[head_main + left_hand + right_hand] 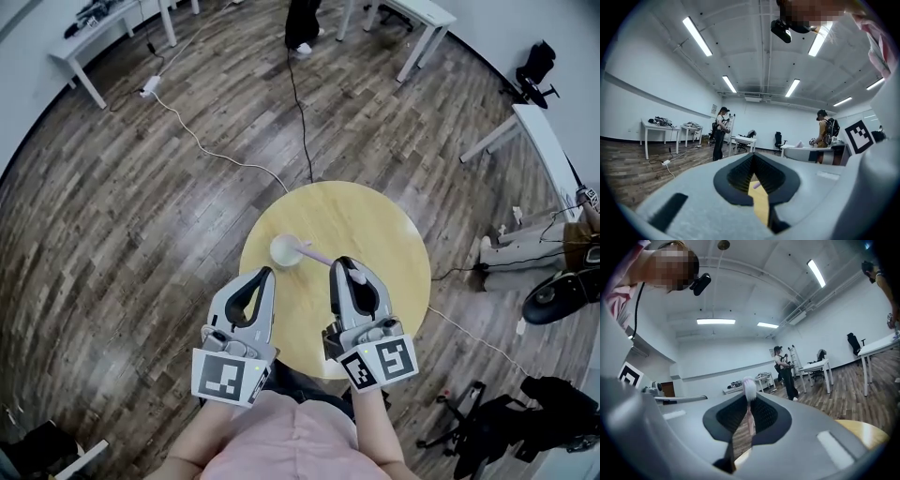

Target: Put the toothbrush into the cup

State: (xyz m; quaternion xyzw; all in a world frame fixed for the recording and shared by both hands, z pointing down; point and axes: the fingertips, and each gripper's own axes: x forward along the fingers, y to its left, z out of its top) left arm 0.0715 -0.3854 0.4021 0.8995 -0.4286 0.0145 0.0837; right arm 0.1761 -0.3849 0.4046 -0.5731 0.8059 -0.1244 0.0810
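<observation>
Toothbrush (749,389) clamped in right gripper (343,265) fingers, bristles above them; cup (284,251) just ahead; left gripper (265,274) fingers together, empty.

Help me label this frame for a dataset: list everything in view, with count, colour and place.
table: one, round, pale yellow wood, mid head view
cup: one, white, on the table ahead of the left gripper
toothbrush: one, pink handle, pale bristles, in the right gripper, handle pointing at the cup
desks: at least three, white, at the room's edges
cables: two, white and black, on the wooden floor
office chair: one, black, far right
bystanders: two, standing by the far desks
left gripper: one, grey, jaws together, empty
right gripper: one, grey, shut on the toothbrush
</observation>
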